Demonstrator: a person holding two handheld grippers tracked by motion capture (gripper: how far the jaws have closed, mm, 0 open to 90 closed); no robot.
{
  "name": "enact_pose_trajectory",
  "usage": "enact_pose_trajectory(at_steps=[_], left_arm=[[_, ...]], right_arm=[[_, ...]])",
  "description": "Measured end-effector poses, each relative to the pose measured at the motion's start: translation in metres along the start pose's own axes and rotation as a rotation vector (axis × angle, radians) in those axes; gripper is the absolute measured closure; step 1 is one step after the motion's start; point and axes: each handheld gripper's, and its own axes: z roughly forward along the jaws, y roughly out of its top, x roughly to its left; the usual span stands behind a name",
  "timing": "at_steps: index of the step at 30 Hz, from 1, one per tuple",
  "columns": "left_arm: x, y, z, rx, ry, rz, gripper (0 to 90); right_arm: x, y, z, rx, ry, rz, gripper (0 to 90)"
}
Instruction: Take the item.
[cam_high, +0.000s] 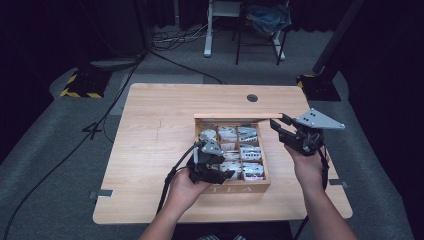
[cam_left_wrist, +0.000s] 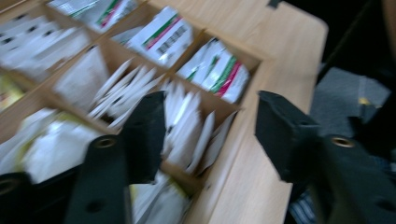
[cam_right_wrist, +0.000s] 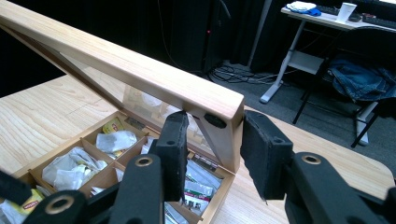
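Note:
A wooden tea box (cam_high: 235, 189) marked TEA stands mid-table, its compartments packed with tea bags (cam_left_wrist: 163, 39). Its lid (cam_high: 237, 116) is raised. My right gripper (cam_high: 280, 124) is at the lid's right corner. In the right gripper view the lid (cam_right_wrist: 140, 70) runs across, and my right gripper (cam_right_wrist: 215, 120) is shut on that corner. My left gripper (cam_high: 222, 174) hovers over the box's near left part. In the blurred left gripper view my left gripper (cam_left_wrist: 211, 100) is open, one jaw over white tea bags (cam_left_wrist: 187, 121) and the other outside the box's wall (cam_left_wrist: 243, 135).
The light wooden table (cam_high: 150, 140) has a round cable hole (cam_high: 252, 98) at the back. Cables trail from both grippers toward the near edge. Beyond the table stand a white desk frame (cam_high: 208, 30), a chair with blue cloth (cam_high: 265, 20), and a yellow-black striped base (cam_high: 80, 85).

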Motion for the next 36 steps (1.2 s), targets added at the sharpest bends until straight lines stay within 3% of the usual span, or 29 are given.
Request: enact_pose_trajectory(at_steps=[4,8,11,18,28,31,36], left_arm=[[-0.002,0.002,0.012,0.007,-0.037,0.023,56.6],[0.000,0.001,0.022,0.040,-0.049,0.026,58.9],[0.003,-0.001,0.028,0.065,-0.023,0.029,59.2],[0.012,-0.005,0.038,0.120,-0.023,0.008,75.1],[0.011,-0.003,0.051,0.219,-0.022,0.012,78.4],[0.007,-0.003,0.052,0.237,-0.016,0.057,87.5],[0.006,-0.003,0.052,0.234,-0.009,0.067,89.0]], right_arm=[[0.000,0.000,0.000,0.000,-0.001,-0.001,61.1],[0.001,0.000,0.000,0.000,-0.003,0.000,61.1],[0.001,0.000,0.000,0.000,-0.007,-0.001,61.0],[0.000,0.000,0.000,-0.003,-0.002,-0.003,61.0],[0.001,0.000,0.000,-0.001,-0.003,-0.005,60.9],[0.001,0.000,0.000,0.000,-0.006,-0.006,60.7],[0.001,0.000,0.000,-0.002,-0.005,-0.006,60.7]])
